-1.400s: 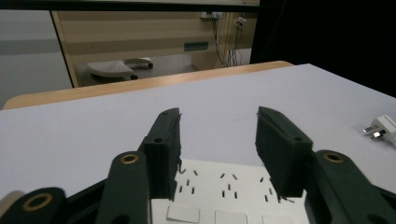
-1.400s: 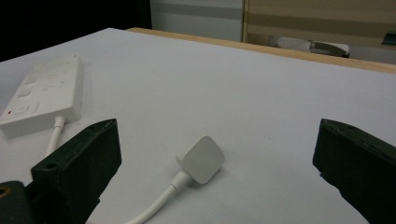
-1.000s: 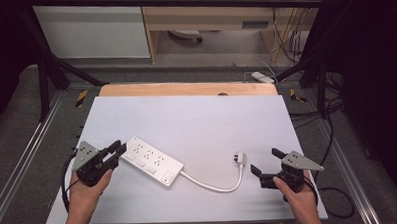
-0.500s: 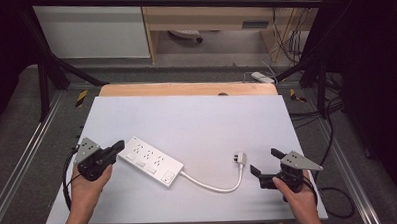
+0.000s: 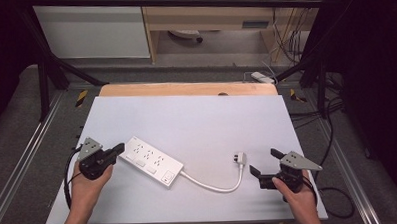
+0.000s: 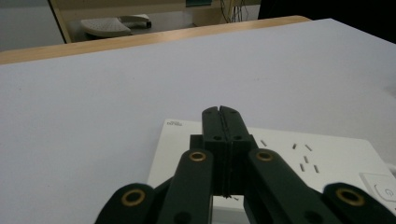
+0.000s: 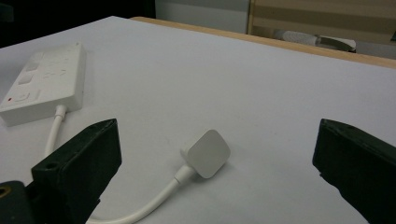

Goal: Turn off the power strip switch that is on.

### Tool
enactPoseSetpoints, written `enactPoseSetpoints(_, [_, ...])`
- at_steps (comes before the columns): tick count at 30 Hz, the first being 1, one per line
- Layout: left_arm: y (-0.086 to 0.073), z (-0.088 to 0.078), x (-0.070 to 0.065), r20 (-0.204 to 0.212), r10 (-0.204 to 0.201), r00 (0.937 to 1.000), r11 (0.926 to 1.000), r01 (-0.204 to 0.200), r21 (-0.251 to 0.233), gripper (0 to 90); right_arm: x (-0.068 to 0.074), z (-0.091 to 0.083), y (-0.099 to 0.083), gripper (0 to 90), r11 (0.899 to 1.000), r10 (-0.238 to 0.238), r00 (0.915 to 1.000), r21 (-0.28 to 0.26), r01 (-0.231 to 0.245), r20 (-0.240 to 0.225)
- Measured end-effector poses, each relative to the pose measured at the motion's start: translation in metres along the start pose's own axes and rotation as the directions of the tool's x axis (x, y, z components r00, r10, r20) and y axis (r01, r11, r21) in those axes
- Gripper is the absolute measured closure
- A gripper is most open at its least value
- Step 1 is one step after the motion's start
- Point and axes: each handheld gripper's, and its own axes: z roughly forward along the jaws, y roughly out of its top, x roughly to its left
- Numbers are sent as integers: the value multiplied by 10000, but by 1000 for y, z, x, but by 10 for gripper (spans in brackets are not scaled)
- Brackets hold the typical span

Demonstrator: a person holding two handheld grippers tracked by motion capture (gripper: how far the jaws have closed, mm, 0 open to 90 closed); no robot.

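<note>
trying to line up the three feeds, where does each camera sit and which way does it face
High view: above the person's side, looking forward and down on the table; both hands and forearms show.
Left gripper view: rides the left gripper, jaws shut, looking along them over the power strip.
Right gripper view: rides the right gripper, jaws wide apart, facing the plug.
All three views share the power strip.

The right gripper (image 7: pixel 212 172) has its jaws wide apart over the white table (image 7: pixel 261 88), with the plug (image 7: pixel 208 153) lying between them.
</note>
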Motion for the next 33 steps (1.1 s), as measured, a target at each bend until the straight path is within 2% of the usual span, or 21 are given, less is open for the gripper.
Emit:
enactPoseSetpoints(10, [-4,5,4,-39,-117,9999,9985,119,529,899,0,0,0,17,10000,-17,10000,40,17,-7])
enactPoseSetpoints(23, [-7,10,5,89,-150,9998,9957,141,912,900,0,1,-1,17,10000,-13,10000,91,13,-13])
enactPoseSetpoints(33, [-9,11,6,154,-192,9997,9945,175,1028,900,0,1,-1,17,9999,8,10000,103,-8,-27])
